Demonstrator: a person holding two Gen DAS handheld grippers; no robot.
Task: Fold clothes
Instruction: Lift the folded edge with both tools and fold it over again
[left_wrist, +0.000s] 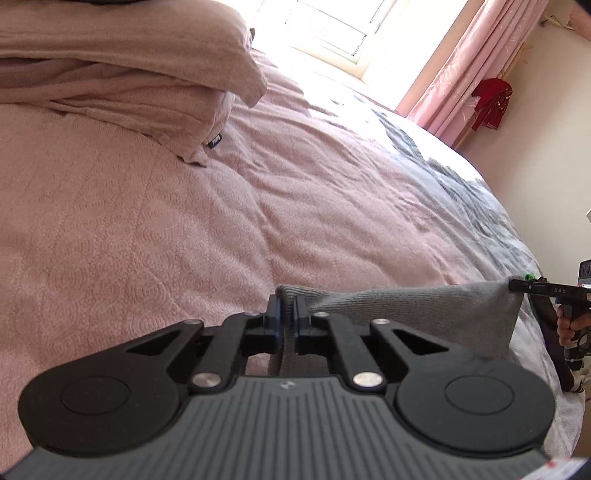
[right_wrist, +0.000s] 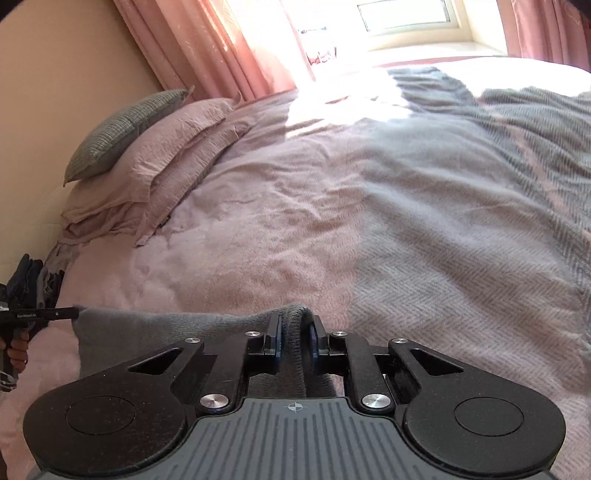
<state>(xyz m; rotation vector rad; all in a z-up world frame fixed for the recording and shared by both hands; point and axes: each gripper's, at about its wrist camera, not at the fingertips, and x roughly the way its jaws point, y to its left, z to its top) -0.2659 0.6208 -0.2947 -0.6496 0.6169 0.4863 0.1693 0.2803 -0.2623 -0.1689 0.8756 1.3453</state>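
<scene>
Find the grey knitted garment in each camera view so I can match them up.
Left wrist view: the grey knitted garment stretches from bottom centre to the right edge.
Right wrist view: the grey knitted garment stretches from bottom centre to the lower left.
Shared landmark: the stacked pink pillows.

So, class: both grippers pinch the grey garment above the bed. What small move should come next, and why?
Probably lower both together onto the pink bedspread. The left gripper and right gripper each clamp a top corner of the grey garment, which hangs stretched between them and needs a flat surface for folding.
</scene>
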